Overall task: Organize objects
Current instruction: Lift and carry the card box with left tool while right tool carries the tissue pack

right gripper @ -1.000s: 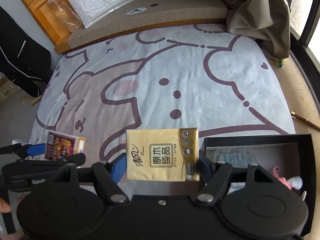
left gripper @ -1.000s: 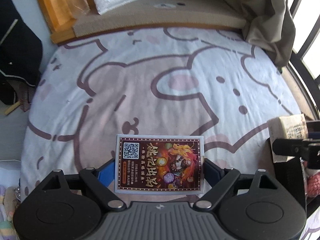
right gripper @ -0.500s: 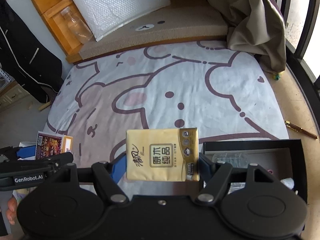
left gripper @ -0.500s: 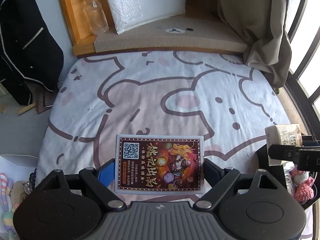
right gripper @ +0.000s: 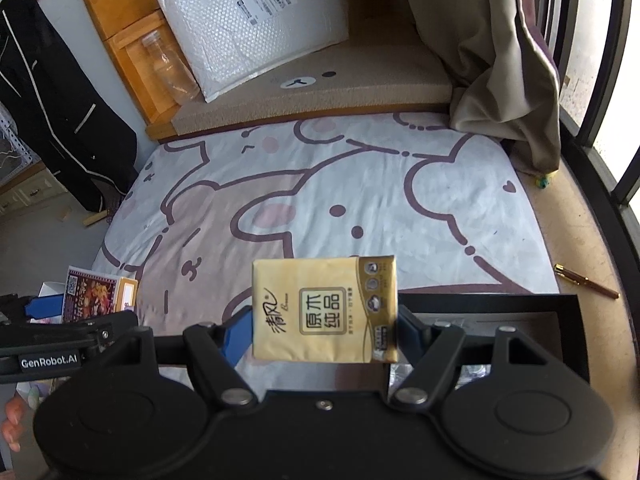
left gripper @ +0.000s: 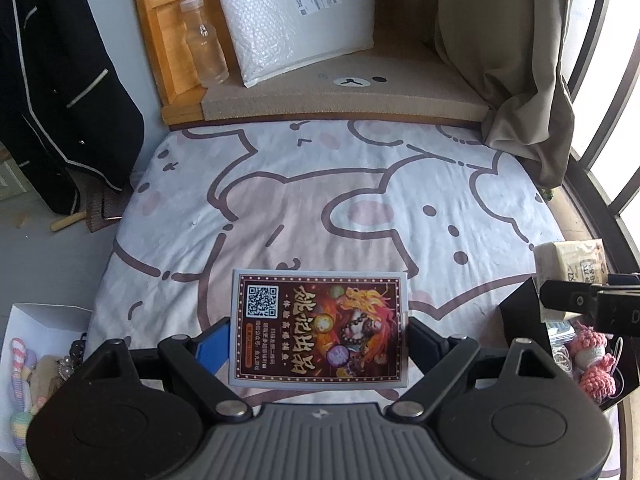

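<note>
Both your tongs have risen above the cartoon-print bed [left gripper: 360,184]: left tongs [left gripper: 319,336] pinching the stiff, light red printed card box [left gripper: 319,330] by its sides, right tongs [right gripper: 325,330] squeezing the soft yellow tissue pack [right gripper: 325,308].

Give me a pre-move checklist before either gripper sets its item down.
1. Left gripper clamps the card box on both sides: ok.
2. Right gripper clamps the tissue pack on both sides: ok.
3. Both items held clear above the bedsheet: ok.
4. Black box open, with room inside: partly hidden, cannot tell.
5. White box at the left reachable, room inside: cannot tell.
6. The two grippers apart, not touching: ok.
</note>
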### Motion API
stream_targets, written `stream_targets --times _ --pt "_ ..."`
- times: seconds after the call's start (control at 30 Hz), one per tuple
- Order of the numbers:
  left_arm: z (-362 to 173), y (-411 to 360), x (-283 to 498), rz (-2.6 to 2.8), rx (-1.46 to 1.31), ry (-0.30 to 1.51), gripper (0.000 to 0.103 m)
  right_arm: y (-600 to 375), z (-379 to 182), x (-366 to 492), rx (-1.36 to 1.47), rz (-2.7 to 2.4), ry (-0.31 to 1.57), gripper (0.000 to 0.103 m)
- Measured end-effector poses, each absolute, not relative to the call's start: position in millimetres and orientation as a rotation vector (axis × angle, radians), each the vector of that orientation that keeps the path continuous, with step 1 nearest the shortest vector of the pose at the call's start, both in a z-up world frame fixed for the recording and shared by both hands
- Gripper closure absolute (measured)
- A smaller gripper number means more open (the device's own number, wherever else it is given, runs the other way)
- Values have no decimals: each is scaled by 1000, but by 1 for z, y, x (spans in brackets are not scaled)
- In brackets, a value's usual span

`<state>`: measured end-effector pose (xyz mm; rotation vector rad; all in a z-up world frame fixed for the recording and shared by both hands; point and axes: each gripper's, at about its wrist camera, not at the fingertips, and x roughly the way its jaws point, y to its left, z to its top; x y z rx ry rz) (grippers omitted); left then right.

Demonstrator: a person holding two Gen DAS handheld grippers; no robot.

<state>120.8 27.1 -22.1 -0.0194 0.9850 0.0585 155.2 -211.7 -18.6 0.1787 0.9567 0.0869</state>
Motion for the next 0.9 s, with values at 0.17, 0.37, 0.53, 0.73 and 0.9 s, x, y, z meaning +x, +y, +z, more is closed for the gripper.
stream_targets --times 0.17,0.37,0.53,0.73,0.9 --pt "-16 26 114 59 -35 961 15 -215 -15 150 180 87 934 29" --pt "-10 27 107 73 -38 934 15 -217 -10 145 175 90 911 29" --pt "-5 30 102 90 -51 914 15 -221 -9 141 176 79 897 29" --pt "-2 32 100 104 -69 907 15 -232 -3 136 182 64 875 29" --pt "-3 25 103 100 -73 911 15 -245 -1 132 186 41 869 29"
